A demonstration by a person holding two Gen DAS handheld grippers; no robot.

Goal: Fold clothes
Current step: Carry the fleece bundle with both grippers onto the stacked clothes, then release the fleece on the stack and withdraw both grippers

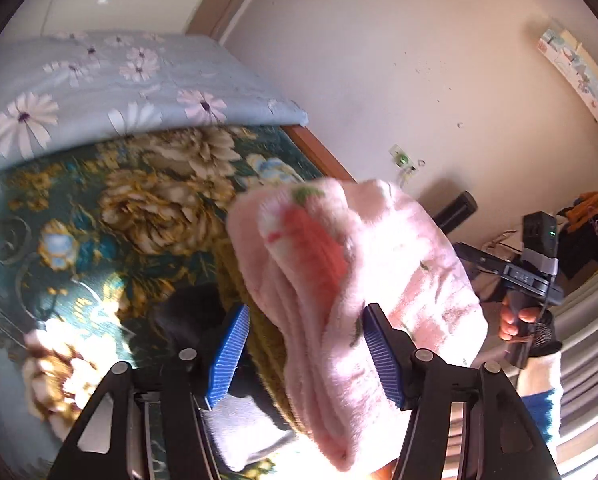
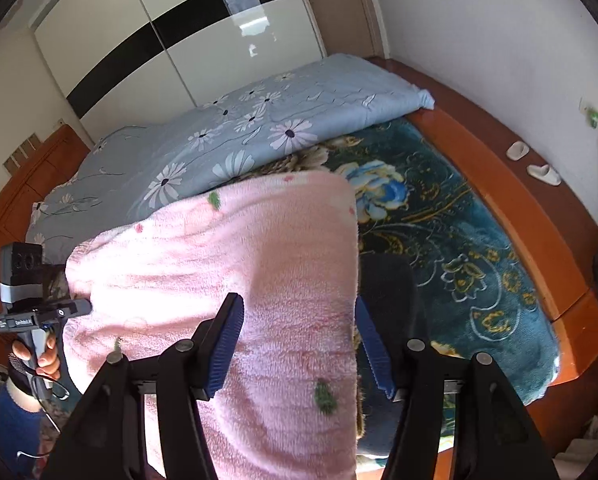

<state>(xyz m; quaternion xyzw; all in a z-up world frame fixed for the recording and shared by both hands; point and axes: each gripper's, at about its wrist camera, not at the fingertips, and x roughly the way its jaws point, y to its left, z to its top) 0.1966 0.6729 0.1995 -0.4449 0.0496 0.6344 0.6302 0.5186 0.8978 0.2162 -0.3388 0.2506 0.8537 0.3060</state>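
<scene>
A pink fleece garment with strawberry prints (image 1: 351, 280) is folded in several layers and held up over the bed. In the left wrist view it runs between the blue pads of my left gripper (image 1: 305, 354), whose jaws stand wide apart. In the right wrist view the same garment (image 2: 227, 264) lies between the pads of my right gripper (image 2: 299, 350), also spread wide. Whether either gripper pinches the cloth is unclear. The right gripper's handle and hand (image 1: 531, 280) show at the right in the left wrist view; the left one (image 2: 31, 308) shows at the left in the right wrist view.
The bed has a teal floral blanket (image 2: 451, 240) and a light blue daisy quilt (image 2: 235, 128) folded at the far side. Dark, grey and mustard clothes (image 1: 235, 360) lie under the pink garment. An orange wooden bed frame (image 2: 511, 184), a wall and a wardrobe (image 2: 147, 40) surround it.
</scene>
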